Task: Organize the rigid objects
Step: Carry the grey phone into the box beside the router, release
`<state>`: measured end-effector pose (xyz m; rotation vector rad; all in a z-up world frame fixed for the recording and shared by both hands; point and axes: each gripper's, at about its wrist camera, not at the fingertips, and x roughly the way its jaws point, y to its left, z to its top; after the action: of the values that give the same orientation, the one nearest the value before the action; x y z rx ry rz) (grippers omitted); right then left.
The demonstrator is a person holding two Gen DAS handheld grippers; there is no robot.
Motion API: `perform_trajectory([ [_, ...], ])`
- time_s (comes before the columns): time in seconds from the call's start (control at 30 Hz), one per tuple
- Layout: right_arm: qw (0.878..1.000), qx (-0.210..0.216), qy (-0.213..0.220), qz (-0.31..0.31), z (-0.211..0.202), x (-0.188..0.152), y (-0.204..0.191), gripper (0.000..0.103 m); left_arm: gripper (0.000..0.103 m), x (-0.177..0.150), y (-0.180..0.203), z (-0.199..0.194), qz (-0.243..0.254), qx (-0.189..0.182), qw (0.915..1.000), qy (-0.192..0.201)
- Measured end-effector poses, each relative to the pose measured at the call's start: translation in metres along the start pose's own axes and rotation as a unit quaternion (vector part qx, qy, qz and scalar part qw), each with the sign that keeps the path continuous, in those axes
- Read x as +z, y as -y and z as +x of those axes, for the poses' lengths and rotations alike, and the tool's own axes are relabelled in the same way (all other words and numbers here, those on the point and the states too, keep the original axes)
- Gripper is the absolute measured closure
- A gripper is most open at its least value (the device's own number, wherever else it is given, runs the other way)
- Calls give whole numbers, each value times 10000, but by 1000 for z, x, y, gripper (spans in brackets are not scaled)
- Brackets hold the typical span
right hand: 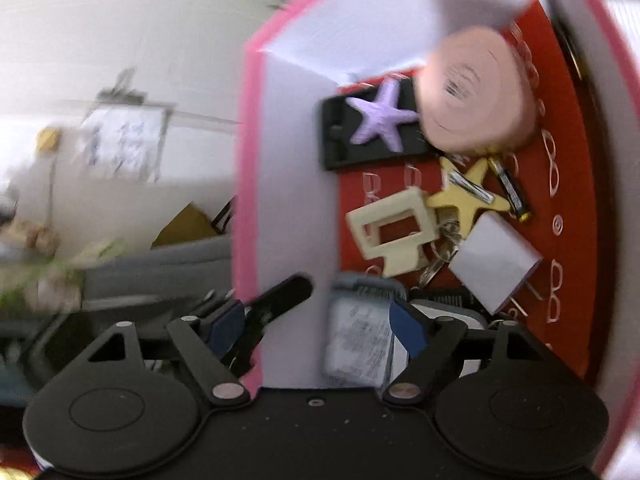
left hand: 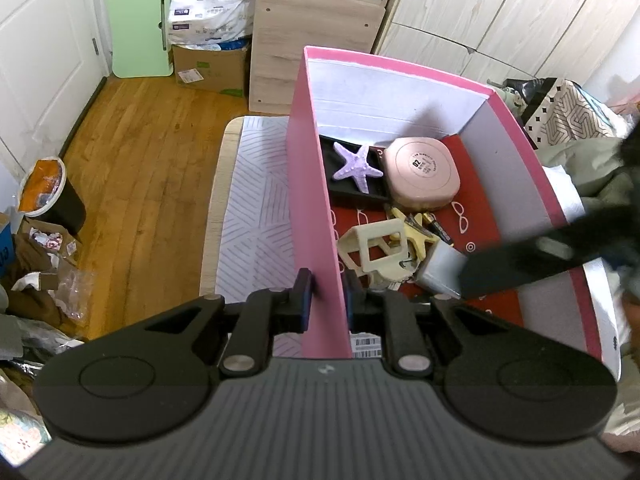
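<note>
A pink box [left hand: 308,184] with white inner walls and a red floor holds the objects. My left gripper [left hand: 328,296] is shut on its left wall. Inside lie a purple starfish [left hand: 358,166] on a black tray [left hand: 352,196], a round pink case [left hand: 422,174], a cream frame [left hand: 372,250], a yellow starfish [right hand: 466,198], a battery [right hand: 510,192] and a white block [right hand: 496,264]. My right gripper [right hand: 320,328] is open low in the box, with a grey labelled pack [right hand: 360,340] beside its right pad [right hand: 408,332]; the left pad is well clear of it. In the left wrist view, the right gripper is a dark blur at the right.
The box stands on a patterned white surface [left hand: 256,208] above a wooden floor [left hand: 140,184]. A wooden cabinet [left hand: 312,36] stands behind the box, with a cardboard carton [left hand: 212,66] and a green board [left hand: 138,24] to its left. A bin [left hand: 48,192] and litter sit at the far left.
</note>
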<state>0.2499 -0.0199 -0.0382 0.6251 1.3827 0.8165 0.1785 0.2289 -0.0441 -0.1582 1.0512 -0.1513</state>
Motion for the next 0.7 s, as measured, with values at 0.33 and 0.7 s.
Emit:
perform_trajectory([
  [0.33, 9805, -408, 738, -1774, -74, -52, -18, 16, 88, -1, 1, 1, -25, 22, 10000, -3],
  [0.7, 9385, -1427, 1677, -2659, -87, -83, -11, 16, 88, 2, 5, 0, -3, 111, 9999, -107],
])
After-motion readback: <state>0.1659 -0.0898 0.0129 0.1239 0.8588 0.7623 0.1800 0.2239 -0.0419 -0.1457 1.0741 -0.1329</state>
